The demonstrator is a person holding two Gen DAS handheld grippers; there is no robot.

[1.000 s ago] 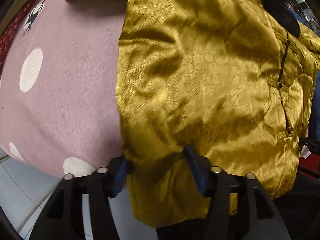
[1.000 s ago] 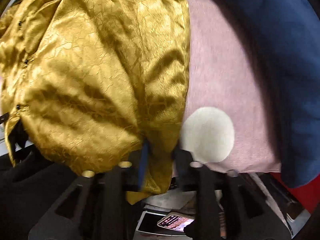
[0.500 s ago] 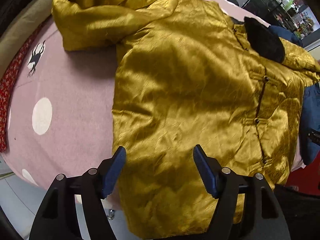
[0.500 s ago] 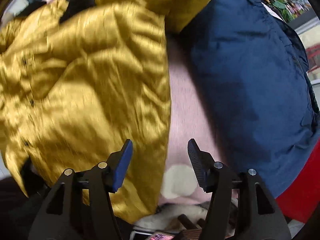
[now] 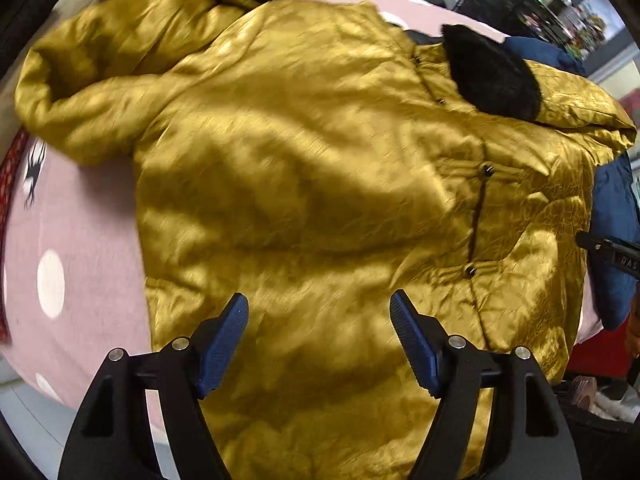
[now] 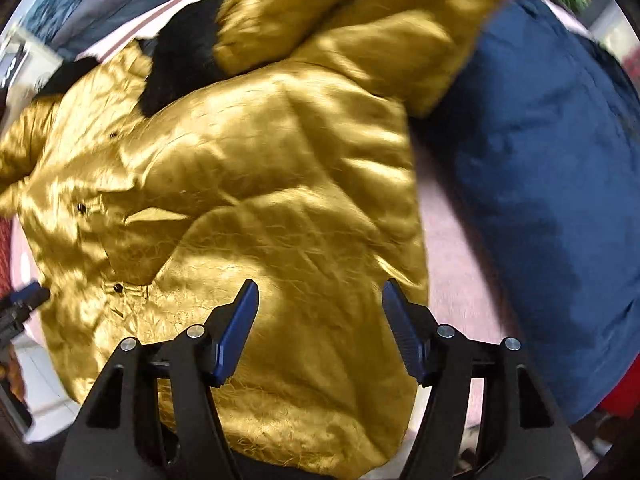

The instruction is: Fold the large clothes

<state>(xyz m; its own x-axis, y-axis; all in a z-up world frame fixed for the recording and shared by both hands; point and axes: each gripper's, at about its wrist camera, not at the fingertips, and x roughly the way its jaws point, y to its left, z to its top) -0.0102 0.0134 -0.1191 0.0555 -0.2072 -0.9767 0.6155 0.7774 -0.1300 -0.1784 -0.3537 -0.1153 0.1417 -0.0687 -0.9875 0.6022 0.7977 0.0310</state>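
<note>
Right now both grippers hover with fingers spread wide and grasping nothing: the left gripper (image 5: 318, 340) sits at the lower middle of its view over the hem of the gold jacket (image 5: 320, 184), and the right gripper (image 6: 320, 328) does likewise at the lower middle of its own view. The jacket lies front-up across a pink spotted bed cover (image 5: 68, 240), its black fur collar (image 5: 492, 76) at the upper right of the left view and one sleeve (image 5: 100, 92) bunched at the upper left. This looks like an early stage, the jacket laid out but not yet folded; the next move probably calls for taking a sleeve and bringing it across the body. A blue garment (image 6: 552, 184) fills the right of the right view, beside the jacket. Motion blur smears much of the cloth, and the hem runs out of sight beneath the grippers.
</note>
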